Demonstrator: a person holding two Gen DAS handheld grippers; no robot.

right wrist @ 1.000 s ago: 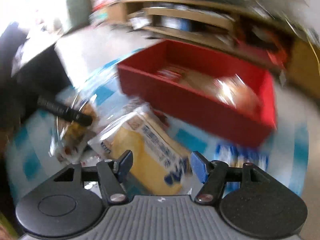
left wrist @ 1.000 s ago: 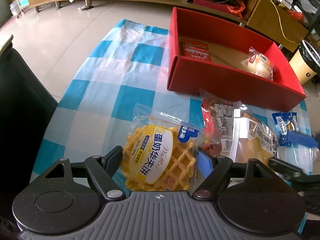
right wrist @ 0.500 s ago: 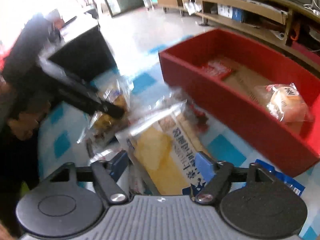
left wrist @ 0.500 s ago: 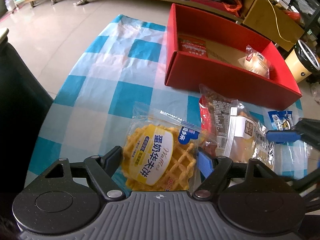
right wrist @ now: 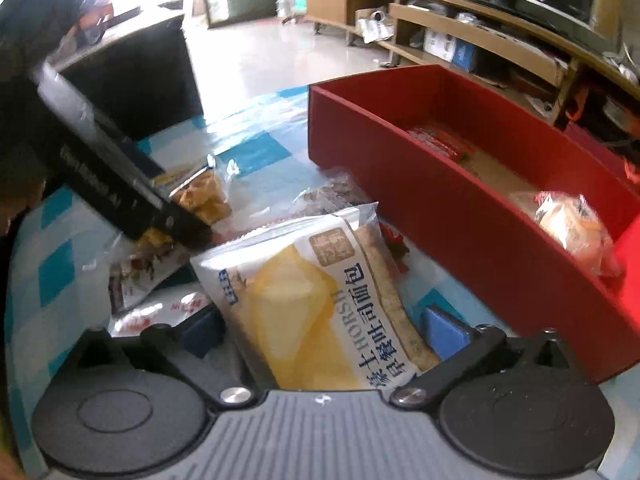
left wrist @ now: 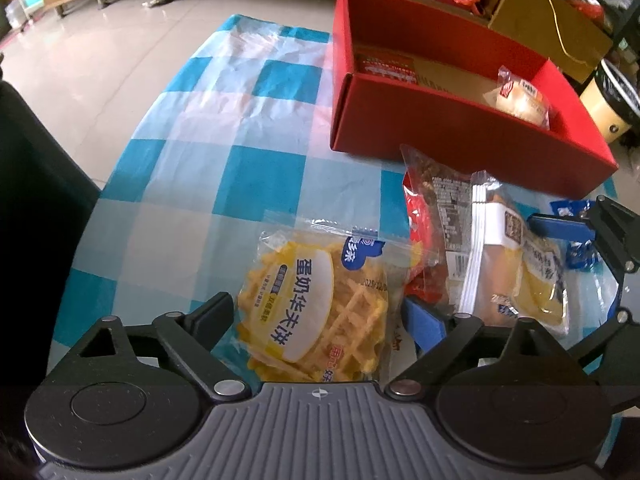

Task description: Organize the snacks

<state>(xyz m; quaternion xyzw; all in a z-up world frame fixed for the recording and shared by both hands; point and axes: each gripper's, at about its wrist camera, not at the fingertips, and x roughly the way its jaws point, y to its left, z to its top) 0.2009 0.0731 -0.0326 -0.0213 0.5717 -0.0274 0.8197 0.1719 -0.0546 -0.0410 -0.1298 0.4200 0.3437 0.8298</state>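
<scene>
My left gripper (left wrist: pixel 318 316) sits low over the checked surface (left wrist: pixel 208 128) with its fingers (left wrist: pixel 212 314) spread wide on either side of the waffle packet (left wrist: pixel 320 312); neither pad presses the wrapper, so I hold nothing there. My right gripper (right wrist: pixel 320 330) is likewise parted, its fingers (right wrist: pixel 444 332) flanking the toast bread packet (right wrist: pixel 312 300); whether they touch the wrapper I cannot tell. A red snack bag (left wrist: pixel 432 240) lies between the two packets, partly under both; a blue packet (left wrist: pixel 576 236) lies beyond the toast, near the red box (left wrist: pixel 460 136). The box stands at the far side of the surface; inside it a flat red packet (left wrist: pixel 384 66) rests at one end and a wrapped bun (left wrist: pixel 520 98) at the other.
</scene>
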